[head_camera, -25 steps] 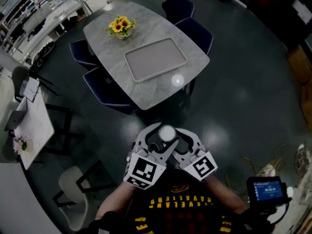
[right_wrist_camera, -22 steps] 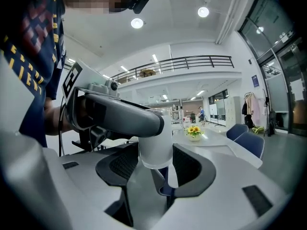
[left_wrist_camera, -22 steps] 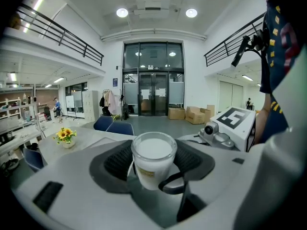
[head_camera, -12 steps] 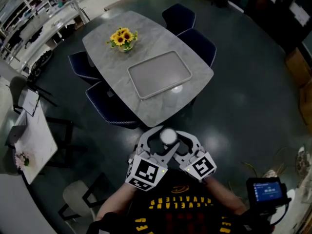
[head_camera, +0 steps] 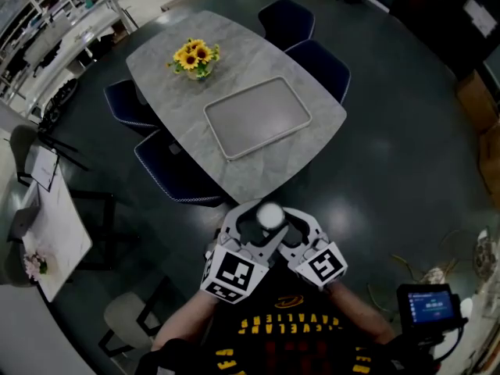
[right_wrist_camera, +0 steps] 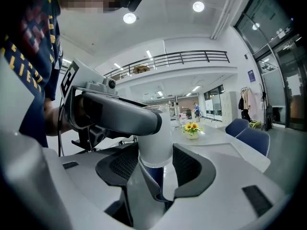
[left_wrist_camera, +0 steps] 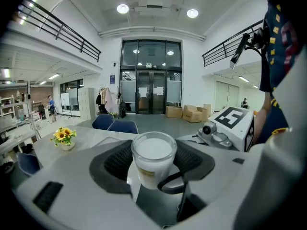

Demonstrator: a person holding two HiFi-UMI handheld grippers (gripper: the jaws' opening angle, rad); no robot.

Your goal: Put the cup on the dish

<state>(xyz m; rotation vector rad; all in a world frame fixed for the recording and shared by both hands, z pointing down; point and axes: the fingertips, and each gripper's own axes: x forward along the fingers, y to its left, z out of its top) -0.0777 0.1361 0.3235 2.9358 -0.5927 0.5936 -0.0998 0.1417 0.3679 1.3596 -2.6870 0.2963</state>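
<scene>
Clamping cup (head_camera: 268, 215) — left hand-held gripper (left_wrist_camera: 152, 166), right hand-held gripper (right_wrist_camera: 154, 163) both | cup rim hidden in right gripper view

Cup (left_wrist_camera: 152, 158): translucent glossy wall, white fill. Left gripper (left_wrist_camera: 152, 166) shell: smooth matt grey plastic; pads (left_wrist_camera: 116, 161) dark, finely ribbed. Table (head_camera: 160, 76): grey marbled top, smooth. Floor (head_camera: 391, 155): dark, glossy, mirrors lights.

White cup (head_camera: 269, 214), grey marbled table (head_camera: 181, 104), yellow flowers (head_camera: 194, 55), navy chairs (head_camera: 320, 61), grey tray (head_camera: 258, 117).
</scene>
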